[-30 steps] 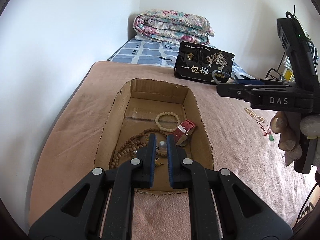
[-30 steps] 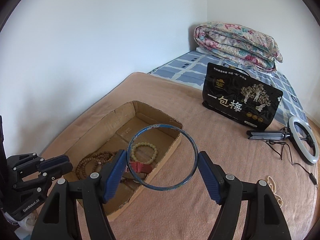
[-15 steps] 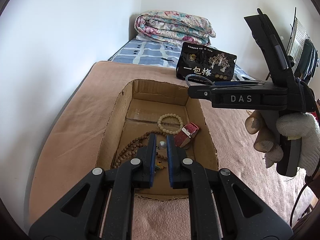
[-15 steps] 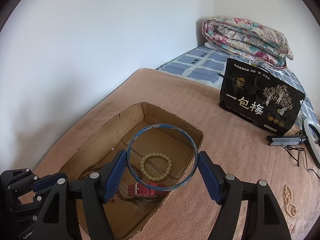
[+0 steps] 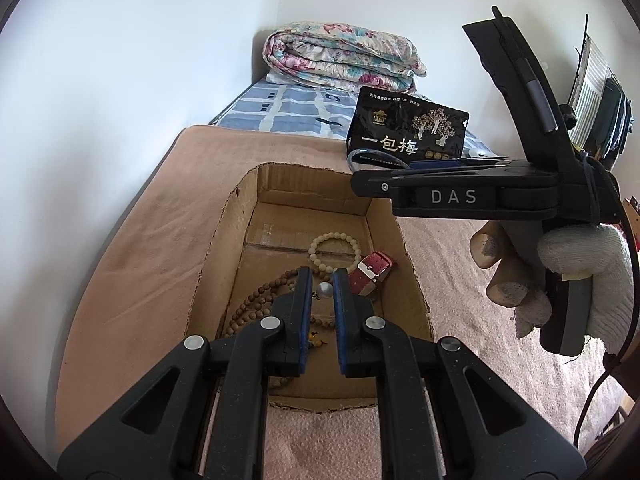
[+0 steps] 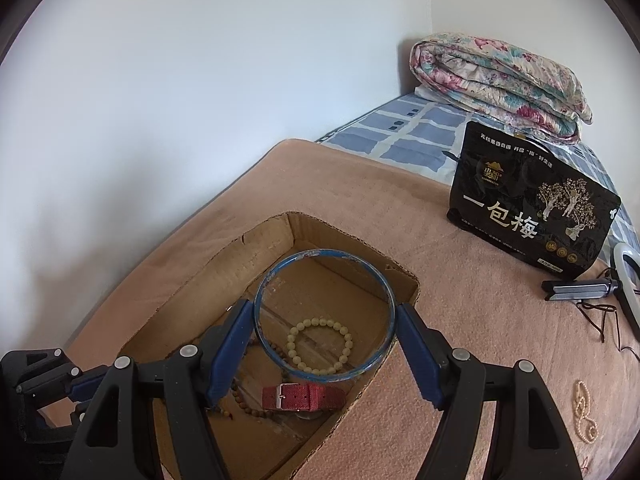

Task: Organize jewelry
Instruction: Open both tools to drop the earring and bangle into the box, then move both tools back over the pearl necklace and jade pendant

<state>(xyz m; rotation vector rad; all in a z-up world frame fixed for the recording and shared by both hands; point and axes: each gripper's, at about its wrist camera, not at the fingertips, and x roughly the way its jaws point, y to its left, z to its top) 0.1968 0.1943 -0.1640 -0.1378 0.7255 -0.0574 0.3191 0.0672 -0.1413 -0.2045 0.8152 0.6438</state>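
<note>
An open cardboard box (image 5: 224, 240) (image 6: 264, 240) lies on the tan blanket. Inside are a cream bead bracelet (image 5: 334, 250) (image 6: 320, 346), a red watch strap (image 5: 370, 274) (image 6: 304, 396) and a brown bead necklace (image 5: 256, 304). My right gripper (image 6: 325, 316) is shut on a blue bangle (image 6: 324, 256), held over the box; from the left wrist view it (image 5: 360, 184) hangs above the box's far right corner. My left gripper (image 5: 322, 276) hovers over the box's near end, jaws nearly together, nothing between them.
A black snack bag (image 5: 408, 132) (image 6: 532, 220) stands beyond the box. A folded floral quilt (image 5: 344, 56) lies at the bed's head. A pearl string (image 6: 584, 412) lies on the blanket at right, near a ring light (image 6: 624, 280) with cables.
My right gripper has carried the blue bangle left and forward until it is over the box. My left gripper has stayed over the box's near end.
</note>
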